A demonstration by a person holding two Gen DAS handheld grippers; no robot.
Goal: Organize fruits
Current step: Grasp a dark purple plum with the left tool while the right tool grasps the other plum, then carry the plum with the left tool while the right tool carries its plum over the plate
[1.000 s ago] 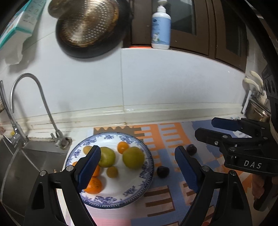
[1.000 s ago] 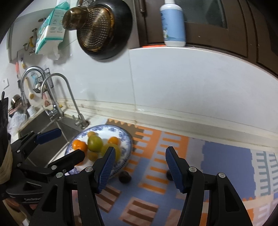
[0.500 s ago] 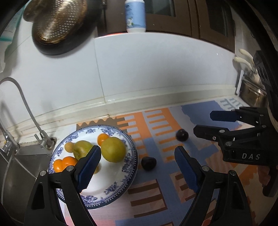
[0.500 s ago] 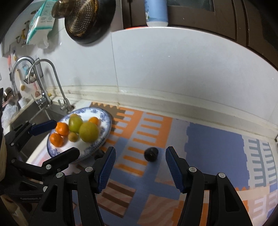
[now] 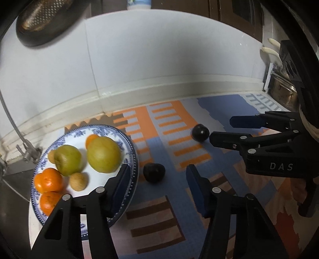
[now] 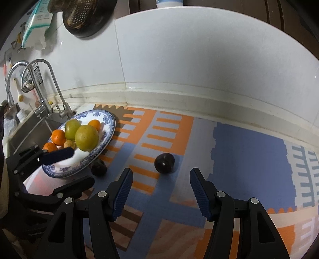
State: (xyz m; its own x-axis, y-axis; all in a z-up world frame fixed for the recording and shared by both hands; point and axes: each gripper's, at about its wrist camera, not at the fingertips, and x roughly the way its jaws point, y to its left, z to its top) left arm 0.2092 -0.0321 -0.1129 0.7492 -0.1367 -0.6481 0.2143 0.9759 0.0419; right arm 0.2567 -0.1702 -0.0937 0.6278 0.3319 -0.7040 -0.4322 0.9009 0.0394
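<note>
A blue-and-white plate [image 5: 131,147] [image 6: 108,127] holds two green fruits, several oranges and small yellow fruits. Two dark plums lie on the patterned mat: the near plum [image 5: 154,172] [image 6: 98,167] sits beside the plate's rim, the far plum [image 5: 200,132] [image 6: 164,163] further right. My left gripper [image 5: 158,184] is open, empty, with the near plum just ahead between its fingers. My right gripper [image 6: 160,189] is open, empty, just short of the far plum; it also shows in the left wrist view [image 5: 221,129].
A sink with a tap [image 6: 49,79] lies left of the plate. The tiled wall runs behind the mat [image 6: 249,159]. A dark pan with a strainer [image 6: 83,14] hangs on the wall. A metal pot [image 5: 283,93] stands at the right.
Both grippers have moved forward and down toward the mat. The plums now sit closer to the fingertips. Both stay open and empty.
</note>
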